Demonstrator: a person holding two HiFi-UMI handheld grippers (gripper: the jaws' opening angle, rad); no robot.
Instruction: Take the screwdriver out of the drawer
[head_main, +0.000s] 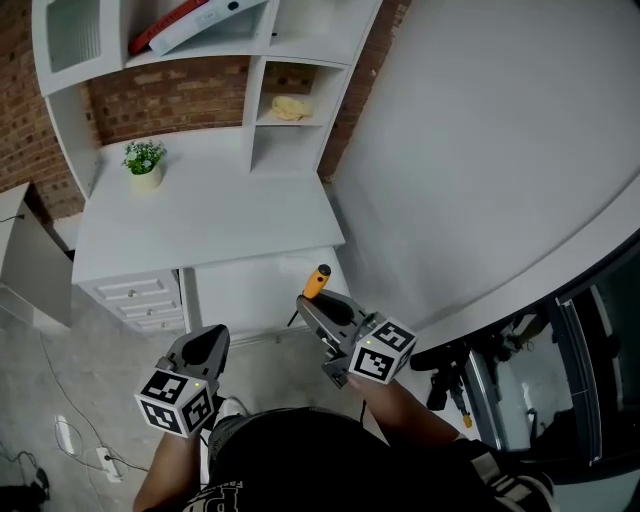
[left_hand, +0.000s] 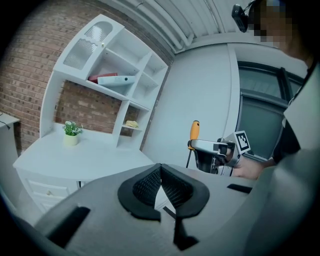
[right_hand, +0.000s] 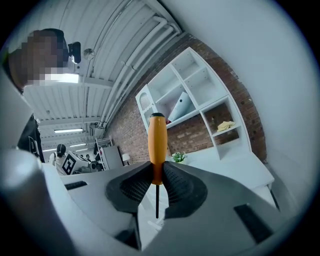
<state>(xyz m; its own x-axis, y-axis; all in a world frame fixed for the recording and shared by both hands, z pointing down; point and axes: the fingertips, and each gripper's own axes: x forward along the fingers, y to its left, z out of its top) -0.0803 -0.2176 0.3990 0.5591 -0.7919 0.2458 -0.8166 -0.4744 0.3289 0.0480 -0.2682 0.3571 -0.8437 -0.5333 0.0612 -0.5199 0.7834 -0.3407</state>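
Head view: my right gripper (head_main: 312, 303) pinches screwdriver (head_main: 318, 280) by orange handle, in air before white desk (head_main: 200, 225), outside drawers (head_main: 135, 298). My left gripper (head_main: 209, 340) low at left.

Left gripper view: my jaws pressed together, nothing between. Screwdriver upright, handle up.

Right gripper view: pads clamp handle's lower end. Thin black shaft hangs below, which head view barely shows.
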